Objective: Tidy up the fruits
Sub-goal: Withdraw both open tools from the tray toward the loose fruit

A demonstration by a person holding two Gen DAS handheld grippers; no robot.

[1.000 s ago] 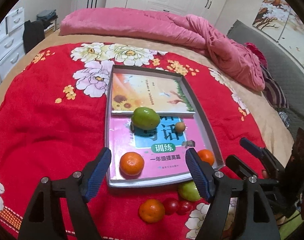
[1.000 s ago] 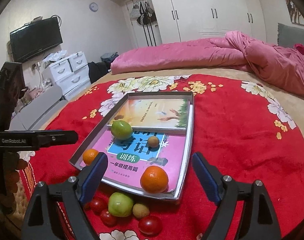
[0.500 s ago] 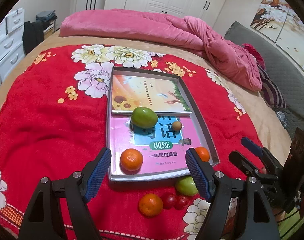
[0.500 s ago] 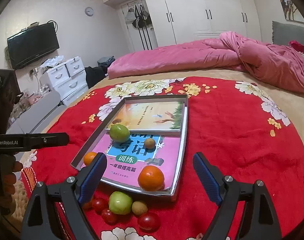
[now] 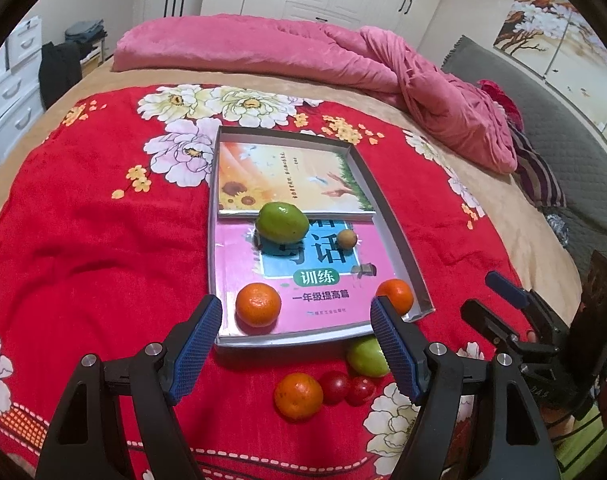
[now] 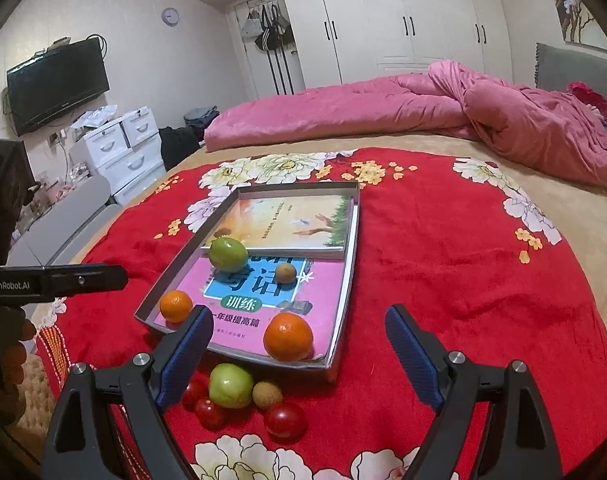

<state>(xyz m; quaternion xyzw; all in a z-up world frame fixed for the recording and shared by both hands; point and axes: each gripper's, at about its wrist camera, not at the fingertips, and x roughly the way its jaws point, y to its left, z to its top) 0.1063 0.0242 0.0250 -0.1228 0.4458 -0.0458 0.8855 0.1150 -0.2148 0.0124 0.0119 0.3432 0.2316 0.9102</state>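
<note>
The bed carries a red floral blanket, a pink quilt, a grey tray and loose fruit

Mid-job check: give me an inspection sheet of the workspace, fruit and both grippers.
Surface: red floral blanket spread on a bed.
Job's things: shallow grey tray holding two books, a green fruit, a small brown fruit and two oranges. Loose on the blanket before the tray: an orange, a green fruit, a brown fruit, cherry tomatoes.
Clutter: nothing seen.
Grippers: left gripper and right gripper both open, empty, above the loose fruit.
Cables: nothing seen near the work.
Surroundings: pink quilt, white wardrobe, wall TV, white drawers.
</note>
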